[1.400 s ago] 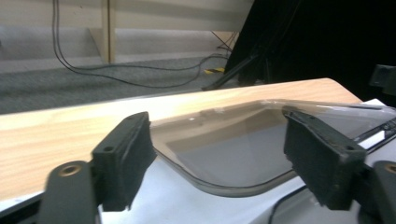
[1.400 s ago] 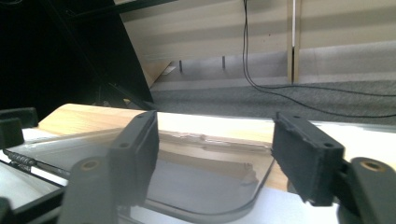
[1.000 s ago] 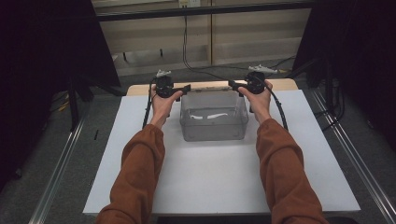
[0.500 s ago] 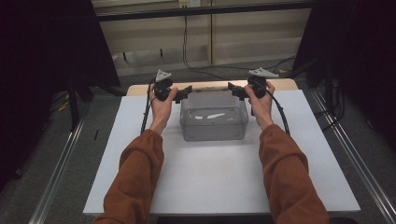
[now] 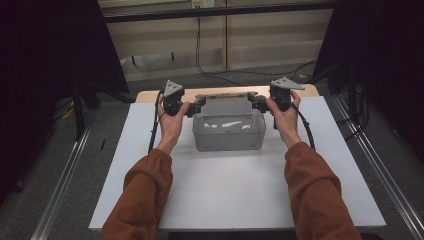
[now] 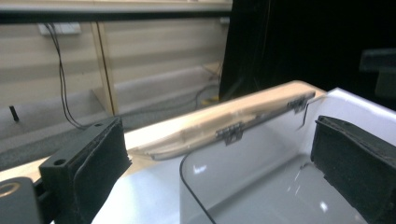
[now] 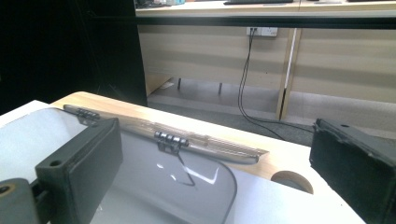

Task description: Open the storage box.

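Now we hold the left claw (image 5: 196, 106) at the left rear corner of the clear plastic box (image 5: 229, 131). Its jaws have just been opening and stand wide, with nothing gripped: the left gripper view has the box's rim and hinged lid (image 6: 243, 122) lying between the pads but untouched. The box sits at the far middle of the white tabletop (image 5: 230, 190), its lid swung back over the rear edge. Farther right, the right claw (image 5: 258, 103) sits at the opposite rear corner; its jaws have also just been opening and are equally wide and empty. We judge the risk to be the lid: unsupported, it could drop shut, or a passing jaw could nudge the light box askew.
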Action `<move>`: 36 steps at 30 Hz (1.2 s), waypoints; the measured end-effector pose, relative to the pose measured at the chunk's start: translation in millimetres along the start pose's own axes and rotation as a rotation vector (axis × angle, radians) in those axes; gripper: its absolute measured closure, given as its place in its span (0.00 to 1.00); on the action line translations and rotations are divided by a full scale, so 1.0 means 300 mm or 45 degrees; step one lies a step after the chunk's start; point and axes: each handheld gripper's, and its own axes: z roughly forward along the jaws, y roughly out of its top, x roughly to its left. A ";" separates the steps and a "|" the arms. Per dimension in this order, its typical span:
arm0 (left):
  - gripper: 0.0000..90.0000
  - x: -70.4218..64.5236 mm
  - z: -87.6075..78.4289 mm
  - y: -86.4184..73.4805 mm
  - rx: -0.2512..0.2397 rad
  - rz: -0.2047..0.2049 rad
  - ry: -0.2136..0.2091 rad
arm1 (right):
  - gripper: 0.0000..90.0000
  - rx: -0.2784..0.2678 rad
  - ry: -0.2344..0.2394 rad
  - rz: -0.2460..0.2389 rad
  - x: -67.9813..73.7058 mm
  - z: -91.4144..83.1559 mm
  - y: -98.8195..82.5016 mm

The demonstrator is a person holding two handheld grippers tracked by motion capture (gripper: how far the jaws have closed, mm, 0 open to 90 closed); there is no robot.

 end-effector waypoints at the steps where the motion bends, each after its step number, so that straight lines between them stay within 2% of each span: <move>1: 0.04 -0.005 -0.004 0.001 -0.004 0.005 -0.012 | 0.03 -0.004 -0.001 -0.004 0.003 -0.010 -0.001; 3: 0.04 -0.019 -0.015 0.004 -0.003 0.052 -0.009 | 0.02 -0.011 -0.001 -0.010 0.009 -0.026 -0.001; 4: 0.04 -0.026 -0.025 0.003 -0.023 0.054 -0.008 | 0.02 -0.020 -0.001 -0.016 0.012 -0.034 -0.001; 5: 0.04 -0.029 -0.033 0.001 -0.041 0.043 -0.015 | 0.02 -0.026 0.005 -0.015 0.016 -0.043 -0.001; 13: 0.05 -0.050 -0.094 -0.024 -0.044 0.060 -0.014 | 0.01 -0.051 0.017 -0.043 0.039 -0.107 0.000; 15: 0.05 -0.055 -0.109 -0.028 -0.061 0.037 -0.009 | 0.01 -0.059 0.012 -0.051 0.045 -0.120 0.002; 18: 0.05 -0.064 -0.133 -0.033 -0.067 0.045 -0.012 | 0.01 -0.054 0.025 -0.046 0.057 -0.139 -0.004; 22: 0.04 -0.073 -0.168 -0.044 -0.083 0.034 -0.025 | 0.01 -0.057 0.029 -0.070 0.074 -0.168 -0.018; 26: 0.04 -0.082 -0.199 -0.060 -0.084 0.087 -0.025 | 0.01 -0.053 0.021 -0.086 0.083 -0.200 -0.032; 28: 0.04 -0.091 -0.212 -0.070 -0.091 0.064 -0.034 | 0.01 -0.059 0.018 -0.103 0.087 -0.216 -0.038; 32: 0.04 -0.099 -0.241 -0.084 -0.103 0.088 -0.011 | 0.01 -0.072 0.008 -0.111 0.096 -0.248 -0.052; 34: 0.04 -0.103 -0.254 -0.089 -0.094 0.098 -0.021 | 0.01 -0.075 0.011 -0.122 0.100 -0.265 -0.063; 36: 0.04 -0.111 -0.265 -0.097 -0.104 0.085 -0.030 | 0.01 -0.072 0.021 -0.123 0.105 -0.281 -0.074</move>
